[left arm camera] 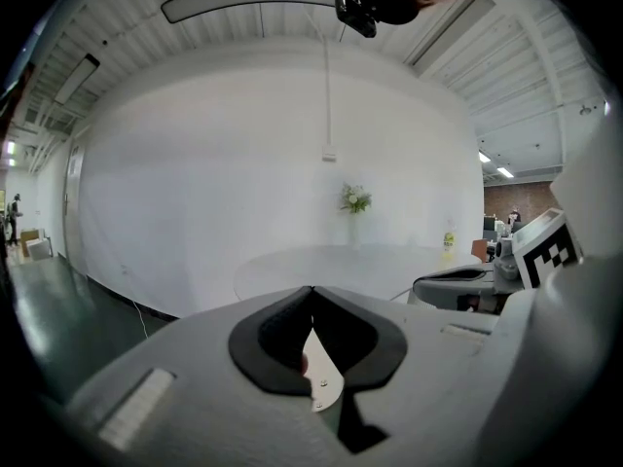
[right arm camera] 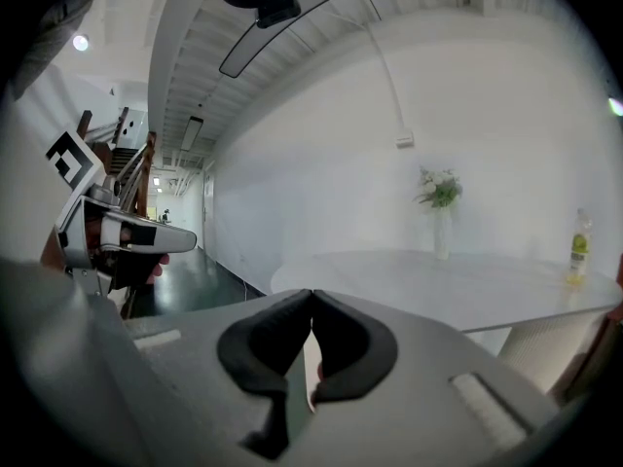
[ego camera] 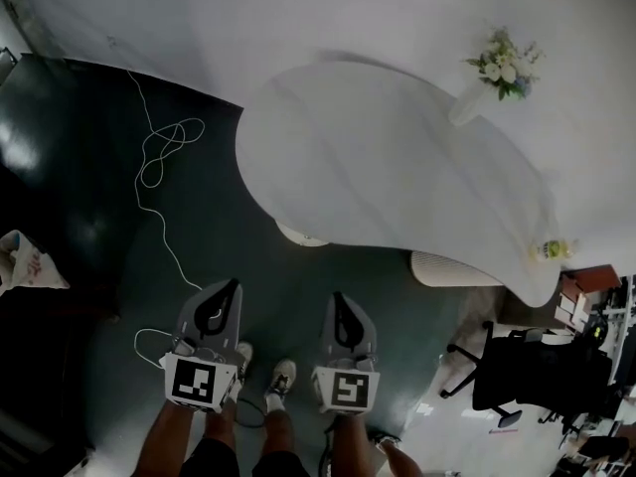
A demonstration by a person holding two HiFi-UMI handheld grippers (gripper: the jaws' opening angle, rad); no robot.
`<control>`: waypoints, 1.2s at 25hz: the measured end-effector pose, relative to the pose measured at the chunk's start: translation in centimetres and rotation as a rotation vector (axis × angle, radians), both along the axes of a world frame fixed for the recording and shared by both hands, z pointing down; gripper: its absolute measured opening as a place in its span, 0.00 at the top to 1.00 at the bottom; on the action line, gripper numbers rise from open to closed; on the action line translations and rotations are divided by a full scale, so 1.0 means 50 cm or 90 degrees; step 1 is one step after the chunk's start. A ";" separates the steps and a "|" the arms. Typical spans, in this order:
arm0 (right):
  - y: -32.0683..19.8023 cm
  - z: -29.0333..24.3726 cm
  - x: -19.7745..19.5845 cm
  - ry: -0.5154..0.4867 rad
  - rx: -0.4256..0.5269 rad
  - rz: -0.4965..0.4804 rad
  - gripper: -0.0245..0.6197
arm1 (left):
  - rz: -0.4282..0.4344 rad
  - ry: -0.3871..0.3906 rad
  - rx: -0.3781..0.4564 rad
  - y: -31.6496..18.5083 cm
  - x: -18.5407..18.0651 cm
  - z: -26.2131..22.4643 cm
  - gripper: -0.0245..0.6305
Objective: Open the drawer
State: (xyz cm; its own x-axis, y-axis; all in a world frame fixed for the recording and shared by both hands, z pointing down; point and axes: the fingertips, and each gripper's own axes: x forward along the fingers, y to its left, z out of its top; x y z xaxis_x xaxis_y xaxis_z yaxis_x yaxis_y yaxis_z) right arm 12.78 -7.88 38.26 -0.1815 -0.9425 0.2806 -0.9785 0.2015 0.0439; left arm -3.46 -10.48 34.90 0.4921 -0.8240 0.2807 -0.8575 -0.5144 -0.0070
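Both pairs of jaws are pressed together with nothing between them: on the left gripper (left arm camera: 311, 290) the dark pads meet at their tips, and the right gripper (right arm camera: 311, 293) shows the same. In the head view the two grippers are held side by side, low in front of the person's legs, pointing toward a round white table (ego camera: 397, 167). Each marker cube faces the camera. Beneath them the person's shoes (ego camera: 282, 377) stand on the dark floor (ego camera: 89, 167).

On the table's far side stands a vase of white flowers (ego camera: 505, 68), and near its right edge a small yellowish bottle (ego camera: 553, 249) — both well apart from the grippers. A white backdrop (ego camera: 298, 18) hangs behind the table, and a thin white cable (ego camera: 165, 147) loops across the floor to the left of it. Just under the table's near right edge sits a white ribbed unit (ego camera: 453, 268), and a black office chair (ego camera: 542, 371) stands farther right.

The drawer cannot be picked out in any view — whether the ribbed unit holds it cannot be told.
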 end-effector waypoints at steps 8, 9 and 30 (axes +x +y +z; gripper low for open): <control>-0.052 0.189 0.005 0.019 -0.028 -0.006 0.96 | 0.022 -0.017 -0.030 -0.030 0.010 0.200 0.95; -0.060 0.214 0.007 0.017 -0.030 -0.005 0.96 | 0.021 -0.016 -0.032 -0.035 0.009 0.226 0.95; -0.165 0.508 0.034 0.025 -0.079 0.002 0.94 | 0.041 -0.020 -0.041 -0.093 0.023 0.505 0.95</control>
